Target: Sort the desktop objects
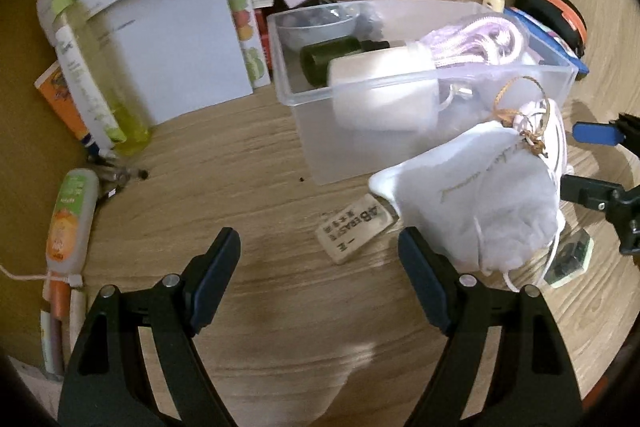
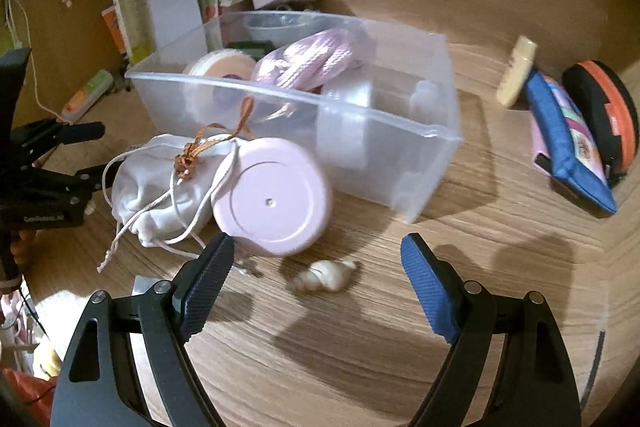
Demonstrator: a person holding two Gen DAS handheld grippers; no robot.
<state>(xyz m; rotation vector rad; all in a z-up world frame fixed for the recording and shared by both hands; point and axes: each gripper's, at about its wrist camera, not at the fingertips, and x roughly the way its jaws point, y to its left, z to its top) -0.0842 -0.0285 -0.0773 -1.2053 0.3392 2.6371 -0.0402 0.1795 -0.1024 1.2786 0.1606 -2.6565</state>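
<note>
A clear plastic bin stands mid-desk, holding a pink rope bundle, a white roll, a dark green bottle and a small bowl. A white drawstring pouch lies in front of the bin, with a pink round case leaning beside it. An eraser lies on the desk. My left gripper is open and empty, the pouch by its right finger. My right gripper is open and empty over a small cream shell-like lump.
Books, papers and a yellow-green bottle stand at the back left. A tube and pens lie at the left edge. A blue pouch, an orange-black case and a cream tube lie right of the bin.
</note>
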